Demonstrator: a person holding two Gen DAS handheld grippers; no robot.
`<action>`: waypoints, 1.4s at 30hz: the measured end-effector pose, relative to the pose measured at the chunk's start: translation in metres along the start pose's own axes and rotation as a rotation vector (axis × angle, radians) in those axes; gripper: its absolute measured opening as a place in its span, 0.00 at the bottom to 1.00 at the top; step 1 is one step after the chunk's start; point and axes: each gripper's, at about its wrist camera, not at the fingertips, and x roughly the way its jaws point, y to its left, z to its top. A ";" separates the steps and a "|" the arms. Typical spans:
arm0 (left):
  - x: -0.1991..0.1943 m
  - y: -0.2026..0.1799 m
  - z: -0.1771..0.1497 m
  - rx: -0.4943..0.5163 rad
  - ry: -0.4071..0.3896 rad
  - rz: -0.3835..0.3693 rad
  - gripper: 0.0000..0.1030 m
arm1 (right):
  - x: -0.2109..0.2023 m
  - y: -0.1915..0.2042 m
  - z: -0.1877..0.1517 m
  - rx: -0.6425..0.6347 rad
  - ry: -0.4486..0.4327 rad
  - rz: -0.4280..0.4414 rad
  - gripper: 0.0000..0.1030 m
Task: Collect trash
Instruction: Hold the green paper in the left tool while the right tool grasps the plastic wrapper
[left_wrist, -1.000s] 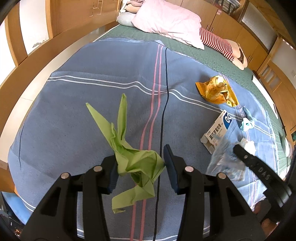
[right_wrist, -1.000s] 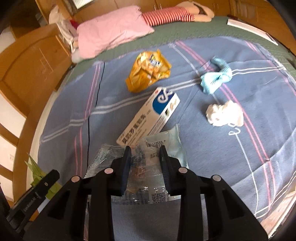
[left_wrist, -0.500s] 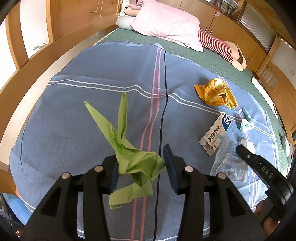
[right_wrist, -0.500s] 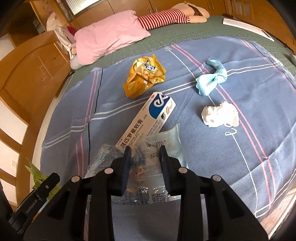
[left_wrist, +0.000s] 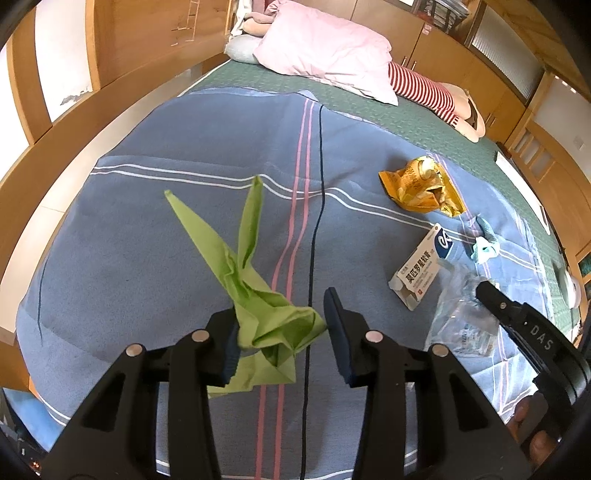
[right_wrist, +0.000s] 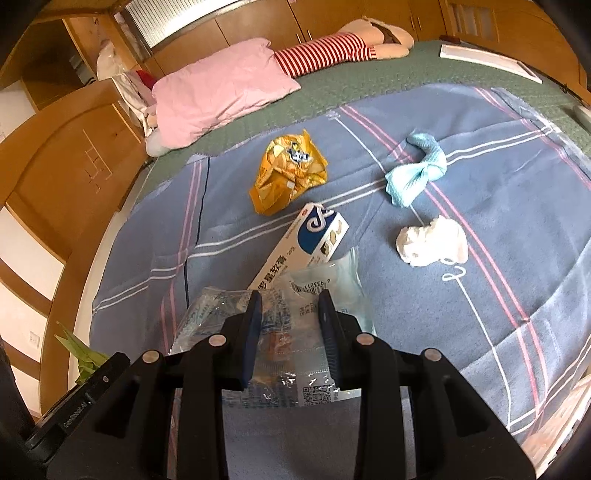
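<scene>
On a blue striped blanket (left_wrist: 155, 236) spread over a bed, the left gripper (left_wrist: 280, 332) is closing on a crumpled green paper (left_wrist: 258, 302) held between its fingers, lifted off the cloth. The right gripper (right_wrist: 290, 332) pinches a clear plastic wrapper (right_wrist: 295, 354). Only the right wrist view shows a white tissue wad (right_wrist: 430, 242) and fully shows the light blue cloth (right_wrist: 415, 175). Both show the yellow snack bag (right_wrist: 290, 171) and medicine box (right_wrist: 310, 238).
</scene>
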 end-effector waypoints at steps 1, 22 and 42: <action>0.000 0.000 0.000 0.001 0.002 0.000 0.40 | 0.001 0.000 0.000 0.001 0.006 -0.001 0.31; 0.000 0.002 0.001 -0.001 0.002 -0.002 0.40 | 0.007 -0.002 0.000 0.006 0.028 -0.007 0.31; 0.000 0.000 0.000 0.006 0.003 -0.008 0.40 | 0.008 -0.003 -0.001 0.013 0.034 -0.011 0.31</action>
